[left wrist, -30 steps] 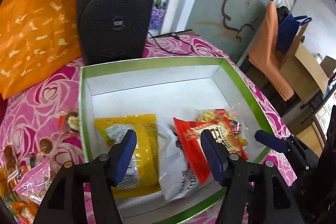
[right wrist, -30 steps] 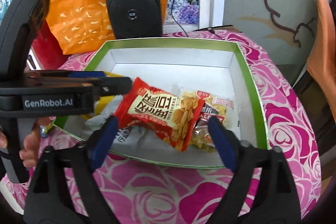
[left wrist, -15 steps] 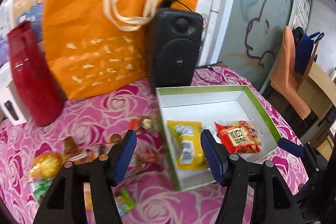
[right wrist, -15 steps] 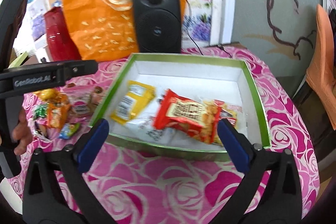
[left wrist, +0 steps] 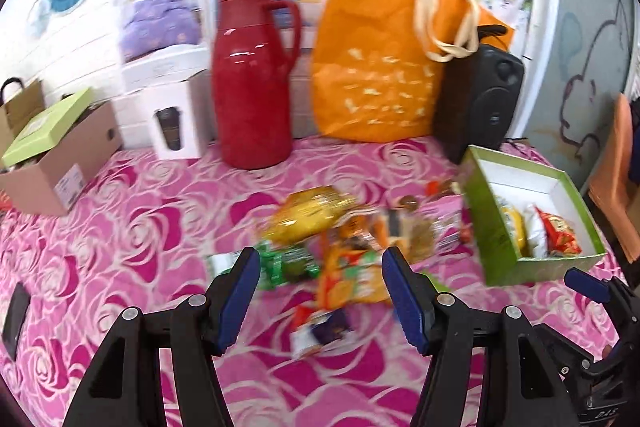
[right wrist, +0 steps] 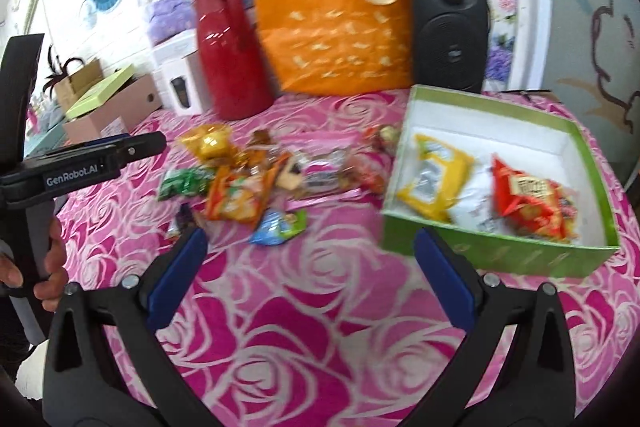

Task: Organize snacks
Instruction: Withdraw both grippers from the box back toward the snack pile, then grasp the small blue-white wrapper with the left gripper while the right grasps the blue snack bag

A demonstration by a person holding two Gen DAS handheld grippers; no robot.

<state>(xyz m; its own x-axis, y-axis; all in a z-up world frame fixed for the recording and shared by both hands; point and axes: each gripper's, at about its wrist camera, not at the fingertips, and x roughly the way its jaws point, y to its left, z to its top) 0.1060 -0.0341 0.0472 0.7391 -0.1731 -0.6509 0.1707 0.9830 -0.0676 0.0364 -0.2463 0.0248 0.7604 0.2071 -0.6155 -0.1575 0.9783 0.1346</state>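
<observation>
Pink rose-patterned cloth [right wrist: 320, 327] covers the table we work at. Along its far edge stand a red jug [right wrist: 228, 59], an orange bag [right wrist: 340, 15] and a black speaker [right wrist: 450, 35]. Toward the right edge sits the green box [right wrist: 500, 255], holding a yellow packet [right wrist: 432, 183], a white packet [right wrist: 474, 199] and a red packet [right wrist: 528, 203] side by side. Loose snacks [right wrist: 256, 183] lie in a blurred heap near the table's middle, just left of the box. We hold the left gripper [left wrist: 320, 291] above that heap, jaws partly parted and empty. Our right gripper [right wrist: 310, 267] hangs over bare cloth near the box's front corner, jaws spread wide, nothing between them. A hand [right wrist: 40, 267] grips the left tool's handle.
</observation>
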